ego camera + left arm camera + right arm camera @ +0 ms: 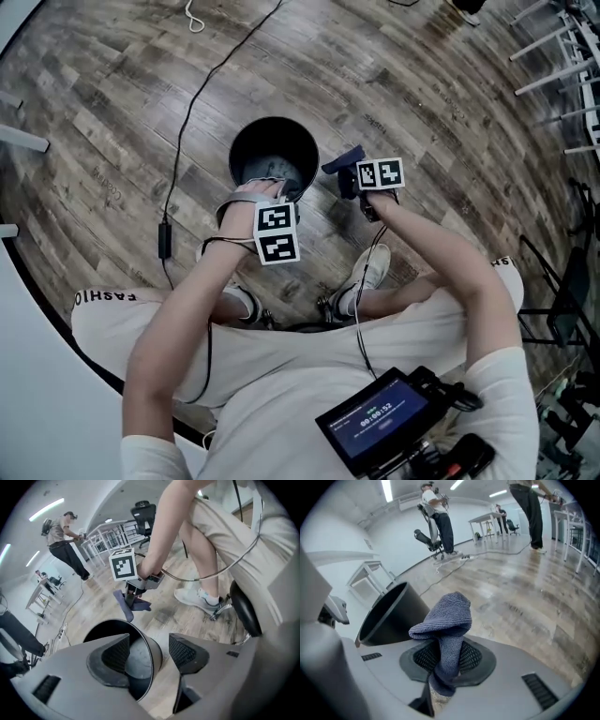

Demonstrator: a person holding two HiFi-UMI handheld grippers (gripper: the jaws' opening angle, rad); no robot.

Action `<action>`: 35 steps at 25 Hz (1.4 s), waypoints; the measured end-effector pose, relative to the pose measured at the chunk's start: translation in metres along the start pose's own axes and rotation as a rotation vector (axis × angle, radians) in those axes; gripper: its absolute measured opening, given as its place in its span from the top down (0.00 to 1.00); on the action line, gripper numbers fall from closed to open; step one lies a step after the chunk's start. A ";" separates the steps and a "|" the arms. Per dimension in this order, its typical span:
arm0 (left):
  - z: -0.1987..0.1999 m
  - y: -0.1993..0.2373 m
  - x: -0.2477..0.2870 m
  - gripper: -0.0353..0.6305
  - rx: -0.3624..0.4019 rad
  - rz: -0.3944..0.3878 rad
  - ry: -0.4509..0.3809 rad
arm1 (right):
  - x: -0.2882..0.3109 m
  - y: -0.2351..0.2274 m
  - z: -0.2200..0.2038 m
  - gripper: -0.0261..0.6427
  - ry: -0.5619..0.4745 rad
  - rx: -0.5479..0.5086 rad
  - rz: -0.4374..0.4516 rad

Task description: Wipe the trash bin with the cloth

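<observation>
A black round trash bin (274, 150) stands upright on the wood floor. My left gripper (272, 192) is at its near rim. In the left gripper view the jaws of the left gripper (149, 654) stand wide apart, one pad inside the bin (151, 654) and one outside, with a gap to the wall. My right gripper (349, 173) hovers just right of the bin, shut on a folded blue-grey cloth (342, 161). The cloth (445, 618) bunches up between the jaws of the right gripper (447, 660), with the bin (389, 613) to its left. From the left gripper view the cloth (132, 604) hangs beyond the bin.
A black cable (187, 112) with a power brick (164, 239) runs across the floor left of the bin. The person's white shoe (370, 272) rests near it. Metal chair frames (562, 56) stand at the far right. A person (63, 536) stands in the background, near tables.
</observation>
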State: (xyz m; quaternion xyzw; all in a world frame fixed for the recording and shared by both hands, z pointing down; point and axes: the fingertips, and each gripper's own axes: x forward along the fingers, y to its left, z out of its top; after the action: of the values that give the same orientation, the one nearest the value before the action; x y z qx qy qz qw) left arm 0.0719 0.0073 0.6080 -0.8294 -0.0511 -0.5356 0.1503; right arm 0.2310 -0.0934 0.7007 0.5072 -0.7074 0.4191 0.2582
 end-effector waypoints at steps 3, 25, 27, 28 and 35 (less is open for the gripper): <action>0.023 0.012 -0.035 0.57 -0.071 0.043 -0.110 | -0.051 0.015 0.056 0.85 -0.138 -0.029 0.010; -0.046 0.132 -0.222 0.57 -0.841 0.583 -0.689 | -0.247 0.179 0.181 0.85 -0.604 -0.500 0.265; -0.050 0.142 -0.211 0.57 -0.927 0.556 -0.731 | -0.226 0.167 0.175 0.85 -0.549 -0.477 0.260; -0.049 0.146 -0.206 0.57 -0.955 0.538 -0.746 | -0.216 0.163 0.170 0.85 -0.522 -0.480 0.254; -0.027 0.161 -0.184 0.58 -0.921 0.507 -0.720 | -0.199 0.154 0.166 0.85 -0.449 -0.503 0.260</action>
State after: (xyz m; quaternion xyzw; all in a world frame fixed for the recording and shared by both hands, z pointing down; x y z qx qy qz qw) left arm 0.0101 -0.1400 0.4206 -0.9235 0.3349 -0.1382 -0.1264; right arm 0.1669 -0.1150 0.4072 0.4129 -0.8861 0.1394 0.1578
